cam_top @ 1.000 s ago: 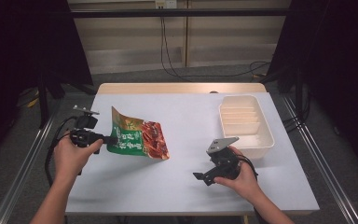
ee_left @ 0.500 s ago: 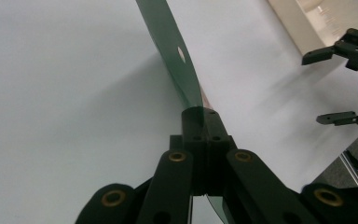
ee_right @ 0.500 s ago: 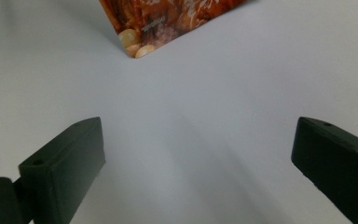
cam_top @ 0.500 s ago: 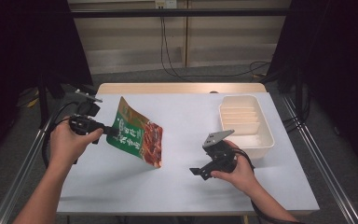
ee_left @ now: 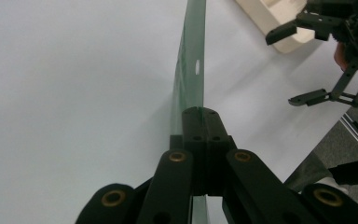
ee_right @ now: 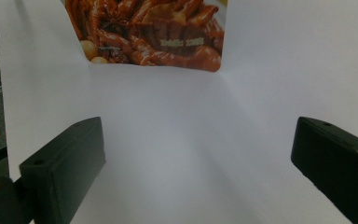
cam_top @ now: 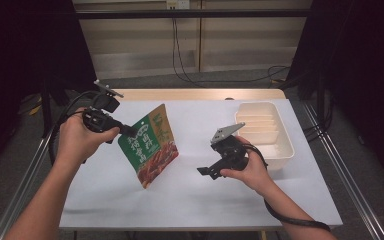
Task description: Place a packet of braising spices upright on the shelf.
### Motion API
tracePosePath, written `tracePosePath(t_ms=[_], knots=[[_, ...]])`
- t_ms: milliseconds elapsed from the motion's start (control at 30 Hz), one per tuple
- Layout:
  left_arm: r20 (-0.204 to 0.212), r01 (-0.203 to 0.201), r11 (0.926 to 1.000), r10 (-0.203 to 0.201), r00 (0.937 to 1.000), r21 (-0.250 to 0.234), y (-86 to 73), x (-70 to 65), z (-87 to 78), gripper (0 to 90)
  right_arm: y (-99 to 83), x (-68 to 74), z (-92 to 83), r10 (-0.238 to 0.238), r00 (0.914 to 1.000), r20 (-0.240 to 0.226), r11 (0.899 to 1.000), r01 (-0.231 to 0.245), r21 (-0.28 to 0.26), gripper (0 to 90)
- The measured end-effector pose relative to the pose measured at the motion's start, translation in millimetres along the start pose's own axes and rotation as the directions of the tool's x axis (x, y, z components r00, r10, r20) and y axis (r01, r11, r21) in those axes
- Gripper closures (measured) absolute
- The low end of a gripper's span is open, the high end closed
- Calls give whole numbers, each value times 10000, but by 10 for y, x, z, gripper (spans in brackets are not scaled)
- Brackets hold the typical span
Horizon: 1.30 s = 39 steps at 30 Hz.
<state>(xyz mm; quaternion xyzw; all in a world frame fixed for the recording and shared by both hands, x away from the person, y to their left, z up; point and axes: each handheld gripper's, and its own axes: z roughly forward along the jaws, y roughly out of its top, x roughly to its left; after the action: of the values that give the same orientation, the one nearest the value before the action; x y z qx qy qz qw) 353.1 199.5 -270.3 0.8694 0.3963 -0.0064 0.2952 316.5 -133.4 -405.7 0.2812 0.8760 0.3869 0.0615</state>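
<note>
— Pouch first: where is it?

— Hanging over the left half of the tabletop, tilted, its lower corner near the surface. I pinch its top edge in my left claw, jaws clamped on the seal. My right claw stands wide, holding nothing, low over the middle and facing the pouch.

— Which step, then?

— I judge it the lift, with a carry to the tray or a handover next. That calls for a firm pinch and a level swing rightward.

— Room enough?

— Plenty of bare tabletop between pouch and tray. My right claw sits in that path; the left edge lies close behind my left hand.
</note>
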Motion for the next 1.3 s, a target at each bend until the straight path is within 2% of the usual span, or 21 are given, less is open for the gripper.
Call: tracePosePath(t_ms=[33,133,200,233,367,433,500,600,733,767,933,967,1000,1033,1067,1167,1267,1300], knots=[[120,-55,10000,55,9999,14,16,-20,-1,900,37,-10,-13,-78,10000,46,10000,78,10,28],[126,-332,9993,330,9994,161,57,-62,2,900,114,-21,-42,-153,9999,49,9999,153,-27,34],[136,-317,9993,315,9994,183,76,-85,5,900,199,-41,-67,-341,9994,85,9994,341,61,35],[214,-516,9985,512,9985,177,86,-86,10,900,234,-50,-75,-353,9993,149,9993,352,88,35],[322,-591,9980,584,9978,235,109,-131,15,900,382,-94,-105,-608,9981,33,9981,608,48,49],[395,-824,9961,810,9959,329,127,-146,16,900,463,-107,-104,-788,9969,-72,9968,789,117,50],[361,-820,9960,808,9961,346,142,-171,12,900,532,-110,-98,-937,9956,60,9955,936,163,51],[478,-1035,9936,1014,9937,447,178,-217,13,900,684,-131,-74,-1187,9928,-171,9929,1189,105,55],[583,-1137,9922,1106,9922,519,194,-265,13,900,777,-150,-63,-1184,9922,-379,9928,1190,145,63],[611,-1398,9886,1364,9888,552,204,-268,11,900,808,-156,-63,-1272,9910,-415,9916,1280,168,64],[740,-1519,9867,1475,9863,572,219,-337,9,900,958,-151,-105,-1530,9868,-524,9878,1542,200,74],[776,-1676,9841,1629,9836,583,228,-343,10,900,974,-156,-111,-1660,9843,-608,9857,1675,208,73],[806,-1667,9844,1619,9835,567,232,-358,15,900,995,-150,-113,-1669,9843,-569,9854,1685,247,70],[815,-1493,9876,1451,9861,492,233,-388,24,900,1012,-145,-116,-1746,9830,-565,9839,1764,282,68],[933,-1752,9824,1688,9812,655,245,-389,19,900,1026,-141,-121,-1789,9819,-622,9830,1810,307,69],[951,-1965,9771,1886,9774,812,264,-413,31,900,1061,-134,-123,-1939,9783,-725,9790,1977,496,70],[1080,-1936,9777,1845,9769,813,286,-441,58,900,1101,-131,-131,-2068,9753,-779,9757,2114,571,73],[1108,-2039,9750,1937,9748,888,296,-443,57,900,1124,-126,-130,-2099,9746,-786,9751,2145,555,72]])
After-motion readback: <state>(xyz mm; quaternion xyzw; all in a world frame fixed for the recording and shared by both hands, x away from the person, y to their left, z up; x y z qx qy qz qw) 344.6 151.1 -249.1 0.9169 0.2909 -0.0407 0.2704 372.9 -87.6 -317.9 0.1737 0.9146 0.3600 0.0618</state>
